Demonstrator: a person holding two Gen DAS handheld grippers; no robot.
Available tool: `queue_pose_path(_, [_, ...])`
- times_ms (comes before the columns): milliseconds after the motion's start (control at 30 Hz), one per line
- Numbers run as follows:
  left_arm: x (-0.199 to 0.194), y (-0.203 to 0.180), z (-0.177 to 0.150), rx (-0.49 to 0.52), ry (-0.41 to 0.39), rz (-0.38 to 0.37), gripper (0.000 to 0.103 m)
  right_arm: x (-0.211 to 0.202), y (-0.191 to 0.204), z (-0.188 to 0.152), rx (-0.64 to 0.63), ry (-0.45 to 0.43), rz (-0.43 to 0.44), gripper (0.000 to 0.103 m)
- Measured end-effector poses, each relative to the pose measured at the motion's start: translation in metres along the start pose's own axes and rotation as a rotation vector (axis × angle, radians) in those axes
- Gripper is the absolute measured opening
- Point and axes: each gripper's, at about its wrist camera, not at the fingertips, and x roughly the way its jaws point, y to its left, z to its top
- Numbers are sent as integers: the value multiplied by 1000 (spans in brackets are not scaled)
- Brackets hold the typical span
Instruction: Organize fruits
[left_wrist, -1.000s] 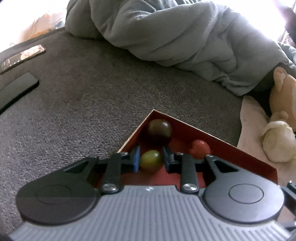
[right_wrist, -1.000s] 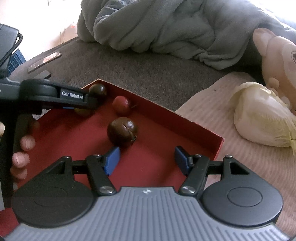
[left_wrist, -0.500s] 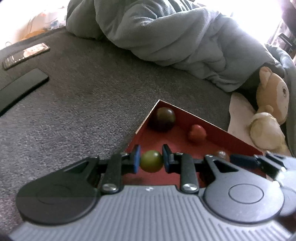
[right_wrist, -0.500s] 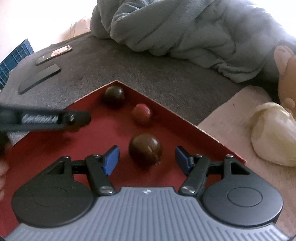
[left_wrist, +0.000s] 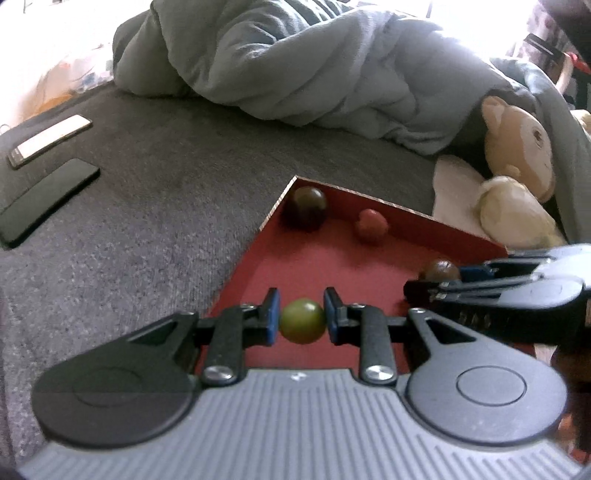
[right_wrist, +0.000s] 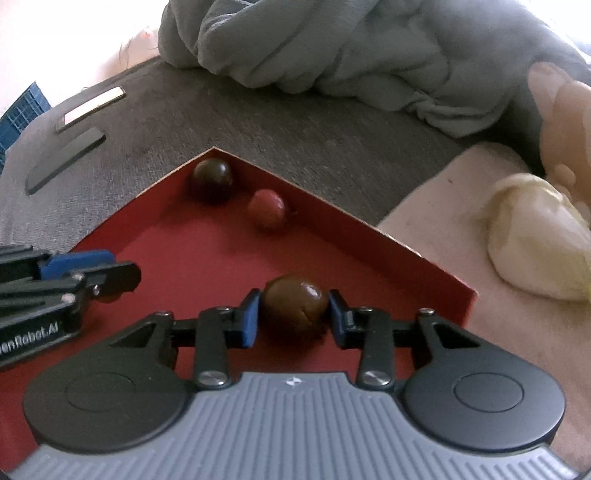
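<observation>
A shallow red tray (left_wrist: 332, 254) (right_wrist: 177, 258) lies on a grey fabric surface. My left gripper (left_wrist: 301, 319) is shut on a small green fruit (left_wrist: 301, 320), held just above the tray's near left part. My right gripper (right_wrist: 293, 317) is closing its jaws, and the blue pads touch both sides of a brown round fruit (right_wrist: 294, 303) (left_wrist: 439, 268) resting on the tray floor. A dark round fruit (left_wrist: 304, 206) (right_wrist: 212, 179) sits in the tray's far corner, with a small red fruit (left_wrist: 371, 225) (right_wrist: 266, 208) beside it. The left gripper (right_wrist: 114, 269) shows at the left edge of the right wrist view.
A rumpled grey blanket (left_wrist: 314, 62) fills the back. A plush toy (left_wrist: 517, 147) and a pale leafy vegetable (right_wrist: 535, 251) lie on a beige cloth (right_wrist: 443, 206) right of the tray. A phone (left_wrist: 48, 140) and a black slab (left_wrist: 44, 199) lie at far left.
My left gripper has drawn back from the tray's far corner with the green fruit in it. My right gripper's jaws have come together around the brown fruit.
</observation>
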Motion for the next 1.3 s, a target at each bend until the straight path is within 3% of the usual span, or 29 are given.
queue_pose_path(467, [-38, -8, -37, 96, -12, -1, 28, -74, 21, -20, 8, -29, 12, 43])
queue_pose_path(667, [-59, -15, -51, 154, -51, -2, 28, -111, 30, -38, 14, -55, 19, 43])
queue_pose_path(1300, [-74, -52, -80, 264, -52, 17, 28, -156, 8, -78, 3, -59, 29, 43])
